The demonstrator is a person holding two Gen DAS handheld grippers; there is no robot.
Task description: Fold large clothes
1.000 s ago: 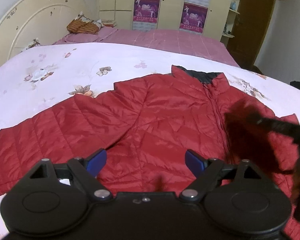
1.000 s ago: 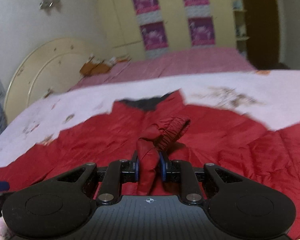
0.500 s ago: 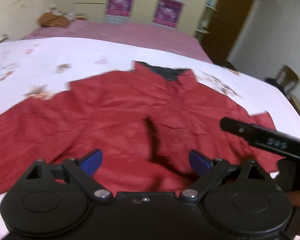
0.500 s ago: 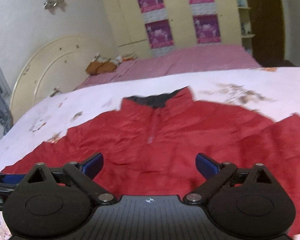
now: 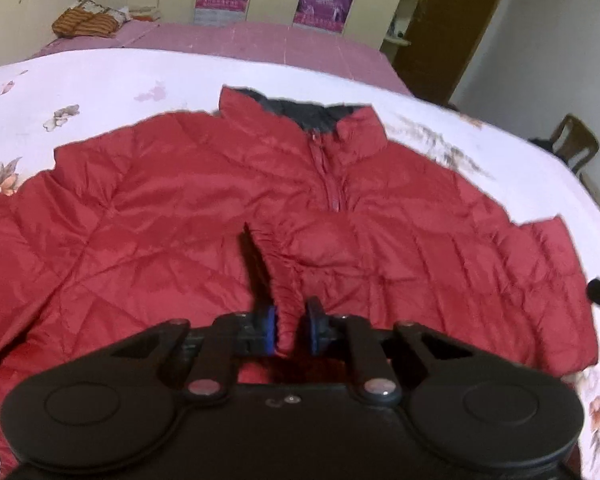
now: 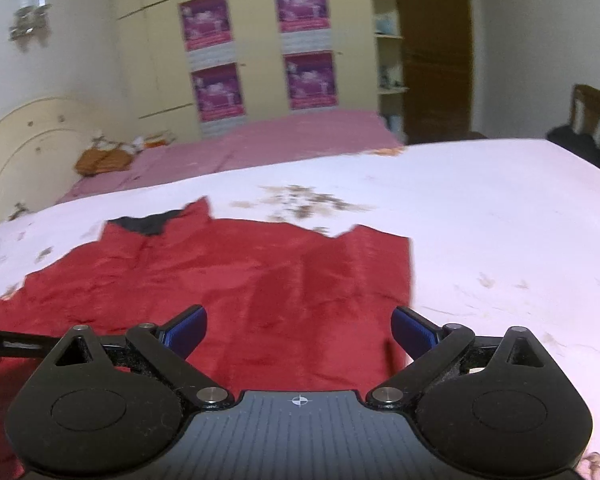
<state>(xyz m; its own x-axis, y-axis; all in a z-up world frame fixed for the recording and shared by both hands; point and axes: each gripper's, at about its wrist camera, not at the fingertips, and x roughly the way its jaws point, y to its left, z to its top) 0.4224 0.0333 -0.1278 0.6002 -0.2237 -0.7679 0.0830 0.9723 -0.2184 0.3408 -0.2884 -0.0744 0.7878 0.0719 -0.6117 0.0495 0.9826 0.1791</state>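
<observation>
A red quilted jacket (image 5: 160, 220) with a dark collar lining lies front up, spread over the bed. Its right sleeve (image 5: 300, 248) is folded in across the chest, cuff end towards me. My left gripper (image 5: 292, 328) is closing on that cuff; the blue pads press the red fabric from both sides. In the right wrist view my right gripper (image 6: 300, 326) stands open wide above the jacket's (image 6: 260, 272) right side, nothing between its fingers. A black part of the left tool (image 6: 4, 344) shows at that view's left edge.
The jacket rests on a white floral bedsheet (image 5: 100, 92). Behind it lies a pink bed (image 6: 292, 140) with a brown bundle (image 5: 84, 24) and a cream headboard (image 6: 20, 140). A wardrobe with posters (image 6: 260, 48) stands at the back, a wooden chair (image 6: 588, 120) at the right.
The right gripper let go of the sleeve cuff, opened wide and swung to the jacket's right side. The left gripper moved in, came down and closed on the folded sleeve.
</observation>
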